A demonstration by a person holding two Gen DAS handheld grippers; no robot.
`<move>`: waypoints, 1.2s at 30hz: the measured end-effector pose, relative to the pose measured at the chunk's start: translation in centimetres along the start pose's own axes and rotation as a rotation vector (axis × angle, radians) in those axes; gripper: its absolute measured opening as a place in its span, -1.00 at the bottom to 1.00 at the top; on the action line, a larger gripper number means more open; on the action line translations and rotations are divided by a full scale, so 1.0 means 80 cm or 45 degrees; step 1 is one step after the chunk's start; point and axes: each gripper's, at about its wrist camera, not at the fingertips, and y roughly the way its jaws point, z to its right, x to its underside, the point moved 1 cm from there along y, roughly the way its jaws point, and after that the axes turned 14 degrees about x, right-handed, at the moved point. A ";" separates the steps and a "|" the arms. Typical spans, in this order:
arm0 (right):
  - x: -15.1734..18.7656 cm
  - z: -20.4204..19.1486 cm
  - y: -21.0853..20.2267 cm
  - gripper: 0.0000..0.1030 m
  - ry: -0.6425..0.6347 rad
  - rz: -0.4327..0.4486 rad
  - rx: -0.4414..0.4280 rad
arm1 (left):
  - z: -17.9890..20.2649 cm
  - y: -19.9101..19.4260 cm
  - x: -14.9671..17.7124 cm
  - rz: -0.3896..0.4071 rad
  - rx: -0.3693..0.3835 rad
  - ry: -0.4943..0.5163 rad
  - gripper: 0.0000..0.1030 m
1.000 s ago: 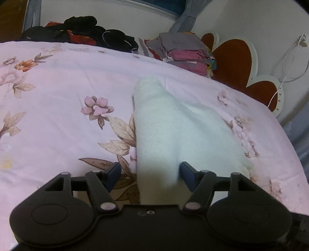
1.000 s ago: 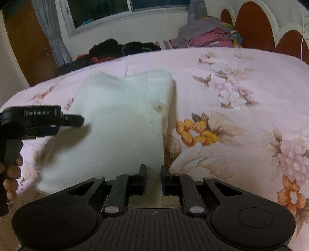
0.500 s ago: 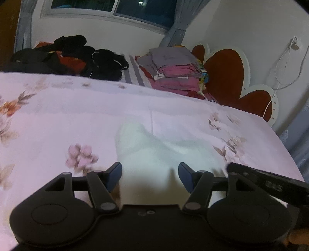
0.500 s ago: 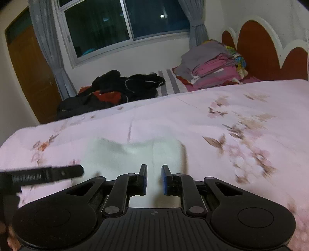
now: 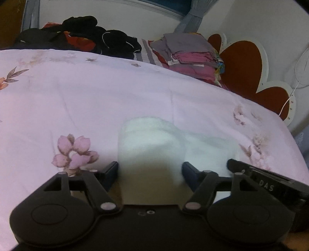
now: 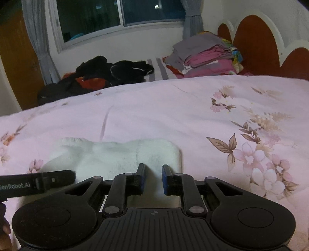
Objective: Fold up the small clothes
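Observation:
A small white garment (image 5: 152, 142) lies folded on the pink floral bedspread (image 5: 77, 100); it also shows in the right wrist view (image 6: 115, 156). My left gripper (image 5: 150, 171) is open, its fingers standing on either side of the garment's near end. My right gripper (image 6: 152, 177) has its jaws a narrow gap apart over the garment's near right edge; the cloth shows between them, and I cannot tell if it is pinched. Each gripper's body shows at the edge of the other's view.
A pile of dark clothes (image 6: 100, 75) and a stack of folded grey and pink clothes (image 6: 208, 56) lie at the far side of the bed. A red and white headboard (image 5: 243, 63) stands on the right. A window (image 6: 119, 15) is behind.
Both grippers pulled back and tilted up, then came down toward the garment's near edge again. The garment now looks shorter, with its far end doubled over. The right jaws stand slightly wider.

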 end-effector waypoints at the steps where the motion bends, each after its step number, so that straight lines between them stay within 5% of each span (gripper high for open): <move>1: -0.003 0.000 -0.003 -0.68 0.002 0.013 -0.002 | 0.003 -0.001 -0.003 0.013 0.001 -0.006 0.32; 4: -0.010 -0.008 -0.007 -0.68 -0.034 0.079 0.025 | -0.001 0.003 -0.011 0.052 -0.027 -0.022 0.34; 12: -0.009 -0.005 0.011 -0.67 -0.036 0.021 0.049 | -0.003 0.008 -0.013 0.008 -0.066 0.016 0.42; 24: 0.002 0.006 -0.066 -0.66 0.035 0.075 -0.032 | 0.026 -0.049 0.002 0.050 -0.068 0.130 0.35; 36: 0.060 0.003 -0.089 -0.66 -0.051 0.028 0.007 | 0.031 -0.065 0.063 -0.064 -0.039 0.154 0.39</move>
